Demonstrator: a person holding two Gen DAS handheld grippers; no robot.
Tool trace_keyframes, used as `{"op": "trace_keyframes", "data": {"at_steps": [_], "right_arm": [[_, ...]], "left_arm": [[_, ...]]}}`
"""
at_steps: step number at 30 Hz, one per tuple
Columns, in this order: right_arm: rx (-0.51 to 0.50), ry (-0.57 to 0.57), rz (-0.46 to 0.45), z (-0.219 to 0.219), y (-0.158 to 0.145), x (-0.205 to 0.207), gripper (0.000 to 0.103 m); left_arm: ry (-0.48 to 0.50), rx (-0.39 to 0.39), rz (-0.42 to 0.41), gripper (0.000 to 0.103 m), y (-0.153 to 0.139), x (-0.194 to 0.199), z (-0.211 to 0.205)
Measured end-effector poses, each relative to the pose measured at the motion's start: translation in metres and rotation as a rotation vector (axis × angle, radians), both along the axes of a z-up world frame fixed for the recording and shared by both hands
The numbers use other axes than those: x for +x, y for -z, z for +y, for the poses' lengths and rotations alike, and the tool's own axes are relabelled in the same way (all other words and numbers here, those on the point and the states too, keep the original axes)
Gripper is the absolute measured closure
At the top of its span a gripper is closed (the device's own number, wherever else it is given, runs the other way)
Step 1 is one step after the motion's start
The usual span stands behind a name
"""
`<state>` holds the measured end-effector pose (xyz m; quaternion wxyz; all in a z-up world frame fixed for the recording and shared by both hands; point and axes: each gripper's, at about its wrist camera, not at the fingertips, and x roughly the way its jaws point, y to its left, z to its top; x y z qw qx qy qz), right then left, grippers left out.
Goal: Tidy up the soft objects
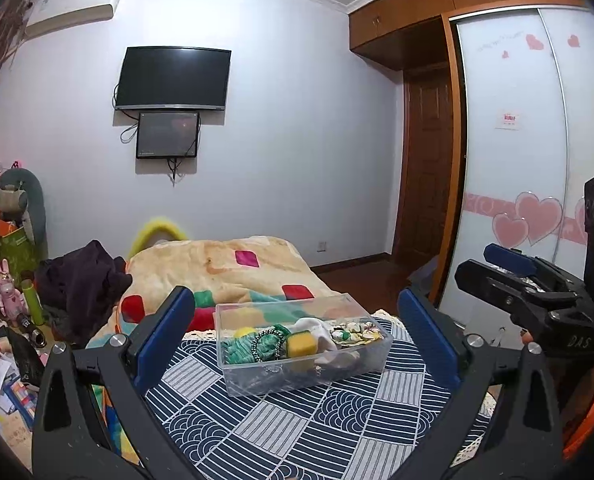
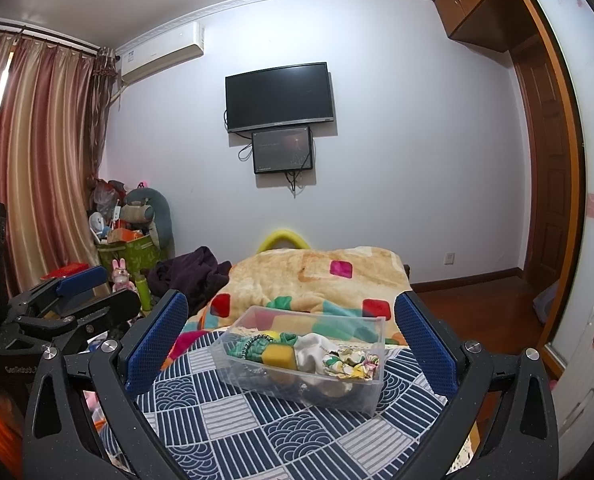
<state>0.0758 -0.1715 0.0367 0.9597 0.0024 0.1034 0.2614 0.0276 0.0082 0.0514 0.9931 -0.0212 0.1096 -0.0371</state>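
A clear plastic box (image 1: 233, 376) stands on a blue and white patterned cloth (image 1: 297, 432). It holds a yellow sponge (image 1: 301, 345), a green scrunchie (image 1: 267, 346), a white cloth (image 1: 317, 330) and a floral scrunchie (image 1: 357, 332). My left gripper (image 1: 297, 340) is open and empty, its fingers either side of the box, short of it. My right gripper (image 2: 293, 344) is open and empty, facing the same box (image 2: 369, 396) with the sponge (image 2: 281, 354) and floral scrunchie (image 2: 353, 362) inside. The right gripper also shows at the right of the left wrist view (image 1: 513, 272).
A bed with a beige patchwork blanket (image 1: 225, 268) lies behind the cloth. Dark clothing (image 1: 81, 280) is heaped at its left. Clutter and a green bag (image 2: 129, 252) stand in the left corner. A wardrobe with heart stickers (image 1: 529, 216) is on the right.
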Motion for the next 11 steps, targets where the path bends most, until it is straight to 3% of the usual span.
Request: {"op": "trace_keyframes", "data": {"at_steps": [11], "right_arm": [[0.005, -0.004, 0.016, 0.001, 0.0026, 0.0019, 0.0]], "left_arm": [[0.012, -0.013, 0.014, 0.0, -0.0009, 0.0028, 0.0001]]}}
